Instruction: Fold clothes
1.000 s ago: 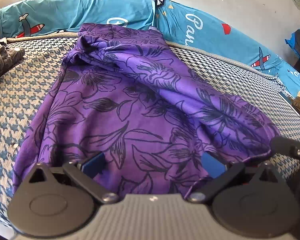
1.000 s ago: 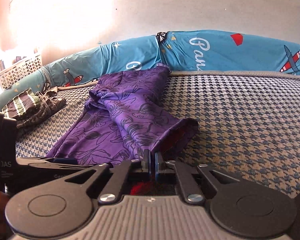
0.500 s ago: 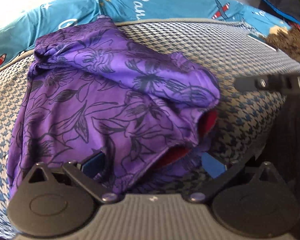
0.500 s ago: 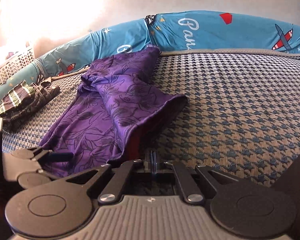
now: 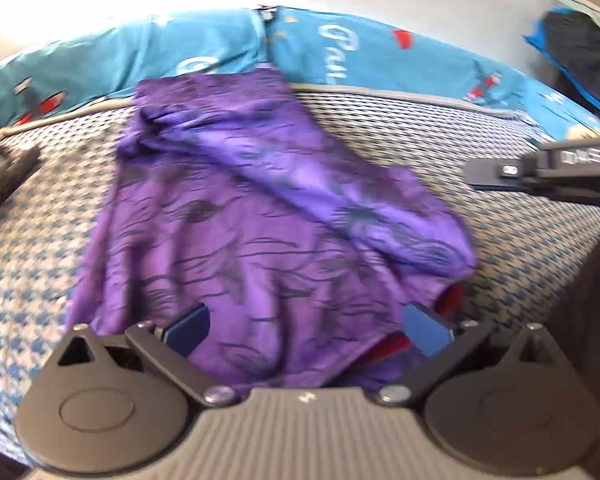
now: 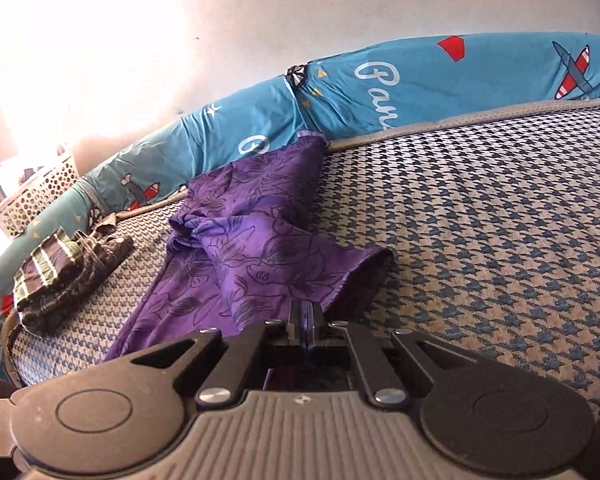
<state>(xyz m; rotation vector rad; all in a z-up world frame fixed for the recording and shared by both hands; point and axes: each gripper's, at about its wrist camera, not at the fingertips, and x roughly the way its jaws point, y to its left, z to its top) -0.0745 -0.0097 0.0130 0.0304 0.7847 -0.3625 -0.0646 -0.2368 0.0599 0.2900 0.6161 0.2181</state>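
A purple garment with black flower outlines [image 5: 260,220] lies spread on the houndstooth mattress [image 5: 460,132], its far end against the blue bolster. A fold runs along its right side, and red lining shows at the near hem. My left gripper [image 5: 306,330] hovers over the near hem, jaws wide apart with cloth under the gap and neither pad pressing on it. My right gripper [image 6: 306,320] has its pads pressed together just in front of the hem of the purple garment [image 6: 260,248]. In the left wrist view the right gripper [image 5: 540,168] sits to the right, clear of the cloth.
A blue bolster with plane prints [image 6: 420,80] lines the far edge. A bundle of dark striped clothes [image 6: 60,272] lies at the left, with a white perforated basket [image 6: 32,196] behind it. Dark fabric on something blue [image 5: 580,52] sits at the far right. Bare mattress [image 6: 500,220] stretches to the right.
Both grippers have shifted sideways and rolled a little near the hem. The garment's right side has bunched and red lining now shows. Left jaws stayed wide, right jaws stayed together.
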